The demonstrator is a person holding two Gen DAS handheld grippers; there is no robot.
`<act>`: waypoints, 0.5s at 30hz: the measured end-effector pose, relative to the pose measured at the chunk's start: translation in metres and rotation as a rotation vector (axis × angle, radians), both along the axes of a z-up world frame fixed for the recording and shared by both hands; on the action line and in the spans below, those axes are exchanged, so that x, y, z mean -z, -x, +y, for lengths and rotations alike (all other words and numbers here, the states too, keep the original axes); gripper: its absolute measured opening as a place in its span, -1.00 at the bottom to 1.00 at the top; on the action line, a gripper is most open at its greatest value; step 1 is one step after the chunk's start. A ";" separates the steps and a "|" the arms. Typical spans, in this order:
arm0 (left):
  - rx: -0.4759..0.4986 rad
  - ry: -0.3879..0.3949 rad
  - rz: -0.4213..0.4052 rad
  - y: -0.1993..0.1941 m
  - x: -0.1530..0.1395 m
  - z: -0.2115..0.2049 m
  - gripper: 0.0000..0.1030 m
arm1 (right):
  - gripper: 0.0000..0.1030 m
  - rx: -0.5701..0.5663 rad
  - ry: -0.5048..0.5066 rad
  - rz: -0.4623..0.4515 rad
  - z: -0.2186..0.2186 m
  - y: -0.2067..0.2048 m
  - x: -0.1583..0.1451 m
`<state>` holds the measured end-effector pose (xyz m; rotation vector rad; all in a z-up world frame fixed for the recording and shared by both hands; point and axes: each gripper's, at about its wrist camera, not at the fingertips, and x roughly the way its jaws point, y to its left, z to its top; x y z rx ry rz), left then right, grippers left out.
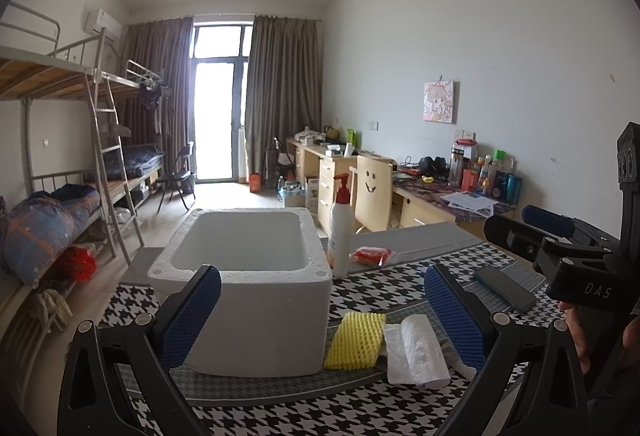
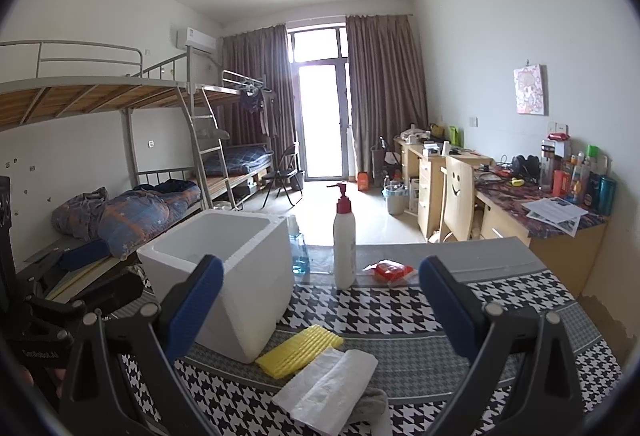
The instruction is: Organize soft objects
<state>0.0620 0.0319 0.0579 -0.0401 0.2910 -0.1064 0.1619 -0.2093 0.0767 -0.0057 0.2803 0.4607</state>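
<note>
The yellow foam net [image 1: 355,340] is a light, springy mesh sleeve that should crush flat under any squeeze, so it will likely take a pinch anywhere along its free edge; it lies on the worktop [image 1: 400,288] between and just ahead of the left hand-held gripper [image 1: 322,316] fingers, touching the foot of the white foam box [image 1: 256,300]. Just beside it, toward that gripper's right finger, lies the white paper towel [image 1: 416,352], thin, limp and probably easy to tear, best pinched across a folded thickness. In the right wrist view a grey cloth [image 2: 372,402] peeks from under the towel; how much of it there is I cannot tell.

The box is rigid and open-topped, and looks like the place for these soft pieces.

Both grippers are spread wide and hold nothing. The right hand-held gripper [image 2: 320,312] hangs above the worktop with net and towel between and below its fingers, touching neither. Beyond the fingers stand a pump bottle [image 2: 345,240] and a red packet [image 2: 390,271], well apart from the soft things.
</note>
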 end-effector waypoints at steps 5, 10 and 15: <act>0.014 0.008 0.010 -0.003 0.006 -0.003 0.98 | 0.94 0.021 0.005 0.006 -0.005 -0.002 0.004; 0.036 0.016 0.018 -0.005 0.011 -0.007 0.98 | 0.94 0.042 0.007 0.016 -0.012 -0.003 0.007; 0.058 0.015 0.022 -0.008 0.013 -0.011 0.98 | 0.94 0.056 0.009 0.021 -0.017 -0.004 0.011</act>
